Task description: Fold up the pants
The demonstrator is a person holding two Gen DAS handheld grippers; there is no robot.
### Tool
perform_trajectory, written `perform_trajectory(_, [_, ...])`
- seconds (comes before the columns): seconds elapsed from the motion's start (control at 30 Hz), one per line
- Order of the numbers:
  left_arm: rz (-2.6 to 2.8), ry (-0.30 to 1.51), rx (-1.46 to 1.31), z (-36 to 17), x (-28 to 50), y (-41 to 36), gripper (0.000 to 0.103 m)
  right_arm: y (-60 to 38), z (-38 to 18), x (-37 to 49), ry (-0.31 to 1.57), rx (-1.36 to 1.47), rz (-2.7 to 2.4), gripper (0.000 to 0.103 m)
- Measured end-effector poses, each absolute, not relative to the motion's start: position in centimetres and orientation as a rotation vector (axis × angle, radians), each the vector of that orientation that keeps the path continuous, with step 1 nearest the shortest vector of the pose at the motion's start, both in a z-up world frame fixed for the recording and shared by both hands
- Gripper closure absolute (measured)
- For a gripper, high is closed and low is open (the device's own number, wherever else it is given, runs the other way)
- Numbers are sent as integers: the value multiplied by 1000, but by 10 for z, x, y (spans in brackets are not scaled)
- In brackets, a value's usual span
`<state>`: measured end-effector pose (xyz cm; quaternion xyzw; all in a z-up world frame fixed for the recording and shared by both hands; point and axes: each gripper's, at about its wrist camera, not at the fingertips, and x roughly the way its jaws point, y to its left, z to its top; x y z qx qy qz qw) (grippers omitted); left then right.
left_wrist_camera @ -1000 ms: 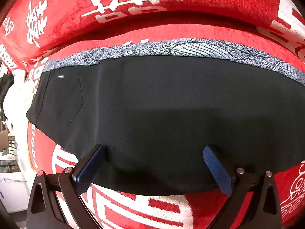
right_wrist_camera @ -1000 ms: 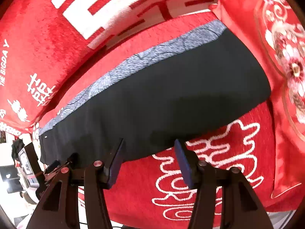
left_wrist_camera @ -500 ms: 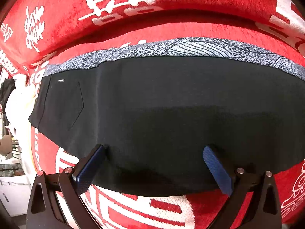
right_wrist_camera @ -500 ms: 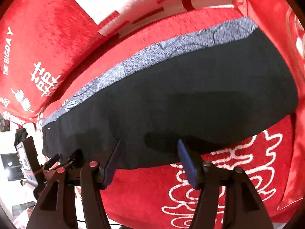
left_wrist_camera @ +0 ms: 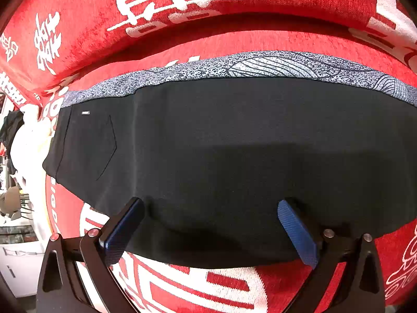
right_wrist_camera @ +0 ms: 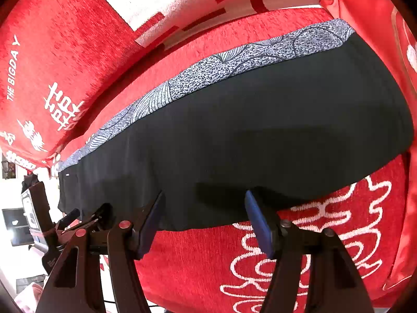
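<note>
Black pants [left_wrist_camera: 234, 143] lie flat across a red sofa seat, with the back pocket [left_wrist_camera: 101, 146] at the left end. A grey patterned strip [left_wrist_camera: 260, 65] runs along their far edge. My left gripper [left_wrist_camera: 209, 204] stands open over the near edge of the pants, its blue pads [left_wrist_camera: 294, 229] wide apart and not pressing the cloth. In the right wrist view the pants [right_wrist_camera: 260, 130] stretch from lower left to upper right. My right gripper [right_wrist_camera: 204, 195] hangs over their near edge with its jaws opening; the cloth edge lies between the pads, unpinched.
A red seat cover with white characters [right_wrist_camera: 312, 234] lies under the pants. The red backrest cushion [left_wrist_camera: 182, 7] rises behind them, and a red embroidered pillow [right_wrist_camera: 378, 26] stands at the right end. Room clutter and white furniture [left_wrist_camera: 15, 247] show beyond the sofa's left end.
My right gripper has sunk closer to the near edge of the pants and its jaws have widened. The left gripper has stayed put, still open.
</note>
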<state>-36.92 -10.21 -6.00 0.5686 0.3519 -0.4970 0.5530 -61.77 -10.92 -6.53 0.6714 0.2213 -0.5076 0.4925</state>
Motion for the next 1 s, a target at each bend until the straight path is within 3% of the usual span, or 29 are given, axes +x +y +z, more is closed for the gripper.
perform_trajectory(1.0, [-1168, 824, 1351, -59, -372, -103, 0, -112, -64, -612, 554, 1612, -1242, 30])
